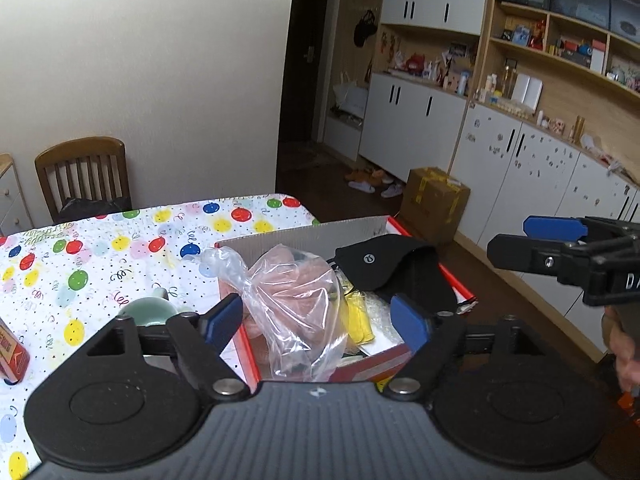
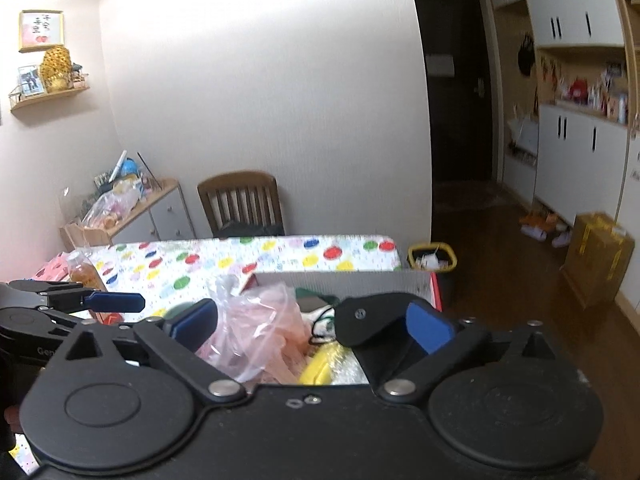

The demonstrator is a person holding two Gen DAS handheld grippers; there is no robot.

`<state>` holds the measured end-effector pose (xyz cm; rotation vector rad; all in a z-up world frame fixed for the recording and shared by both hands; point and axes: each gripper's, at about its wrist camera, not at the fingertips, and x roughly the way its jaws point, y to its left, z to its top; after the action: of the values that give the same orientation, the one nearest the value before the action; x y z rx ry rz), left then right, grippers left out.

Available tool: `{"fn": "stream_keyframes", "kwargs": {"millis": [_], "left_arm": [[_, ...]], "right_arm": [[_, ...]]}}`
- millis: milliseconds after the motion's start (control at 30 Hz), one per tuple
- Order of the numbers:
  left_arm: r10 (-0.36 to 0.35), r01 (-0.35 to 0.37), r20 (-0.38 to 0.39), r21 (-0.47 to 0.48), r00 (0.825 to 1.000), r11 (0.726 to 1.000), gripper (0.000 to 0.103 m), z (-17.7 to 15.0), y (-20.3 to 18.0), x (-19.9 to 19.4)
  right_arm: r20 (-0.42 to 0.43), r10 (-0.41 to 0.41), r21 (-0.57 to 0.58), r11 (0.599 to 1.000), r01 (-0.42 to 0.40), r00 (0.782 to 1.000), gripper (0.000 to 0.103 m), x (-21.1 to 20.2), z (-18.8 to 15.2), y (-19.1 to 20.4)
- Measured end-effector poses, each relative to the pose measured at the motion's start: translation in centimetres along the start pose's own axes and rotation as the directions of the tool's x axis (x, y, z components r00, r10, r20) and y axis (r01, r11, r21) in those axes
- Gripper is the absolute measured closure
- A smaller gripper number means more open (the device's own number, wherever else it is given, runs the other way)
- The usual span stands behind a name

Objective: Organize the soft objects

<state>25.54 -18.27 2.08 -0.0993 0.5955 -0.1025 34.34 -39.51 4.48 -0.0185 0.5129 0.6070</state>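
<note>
Both grippers hang above a red-edged cardboard box (image 1: 394,360) w/ a grey corrugated back wall, sitting at the near right end of a table covered in a white cloth w/ coloured balloon print (image 1: 120,248).

Left gripper (image 1: 320,322): blue-padded jaws spread wide, nothing pinched. Seen from its cam, the crumpled clear plastic bag w/ pinkish contents (image 1: 296,308) shows in the gap btwn the pads, but the pads don't press it; the bag sits in the box's left half and pokes up above the rim.

Right gripper (image 2: 316,326): jaws spread too, pads free of any object. From its cam the same bag (image 2: 256,332) is left of centre in the box.

Other soft stuff in the box: a black fabric piece w/ a small round white logo (image 1: 396,264) draped over the right side and the far right rim; a yellow soft item (image 1: 360,320) lying low in the middle, just beside the bag; some bubble-wrap-like clear sheet (image 1: 380,312) next to it, partly hidden.

On the cloth left of the box: a pale green ceramic cup (image 1: 150,312), near the box's left wall. A brown wooden slat-back chair (image 1: 82,176) stands behind the table against the wall.
</note>
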Motion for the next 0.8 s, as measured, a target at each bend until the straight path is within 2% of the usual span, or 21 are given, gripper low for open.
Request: {"fn": "stream_keyframes", "kwargs": {"millis": [100,400,467,500,533,800], "left_arm": [[0.004,-0.004,0.009,0.003,1.000,1.000,0.019,-0.4,0.0,-1.2],[0.004,-0.004,0.027,-0.017,1.000,1.000,0.017,-1.2,0.6,-3.6],[0.008,-0.008,0.028,-0.028,1.000,1.000,0.013,-1.5,0.8,-3.9],[0.012,-0.011,0.029,-0.036,1.000,0.999,0.004,-1.6,0.9,-4.0],[0.018,-0.017,0.031,-0.042,0.999,0.999,0.000,-1.7,0.9,-4.2],[0.033,-0.030,0.059,-0.039,0.998,0.999,0.000,-2.4,0.5,-5.2]], "right_arm": [[0.032,-0.014,-0.009,1.000,0.014,0.999,0.000,-0.9,-0.4,1.5],[0.051,-0.057,0.034,0.998,0.055,0.997,0.000,-2.5,-2.1,4.5],[0.056,-0.075,0.045,0.996,0.072,0.996,0.000,-2.9,-2.4,4.9],[0.057,-0.084,0.049,0.995,0.081,0.995,0.000,-3.0,-2.7,5.1],[0.056,-0.091,0.052,0.995,0.088,0.994,0.000,-3.1,-2.8,5.2],[0.054,-0.144,0.067,0.988,0.140,0.988,0.000,-3.6,-3.5,6.2]]}}
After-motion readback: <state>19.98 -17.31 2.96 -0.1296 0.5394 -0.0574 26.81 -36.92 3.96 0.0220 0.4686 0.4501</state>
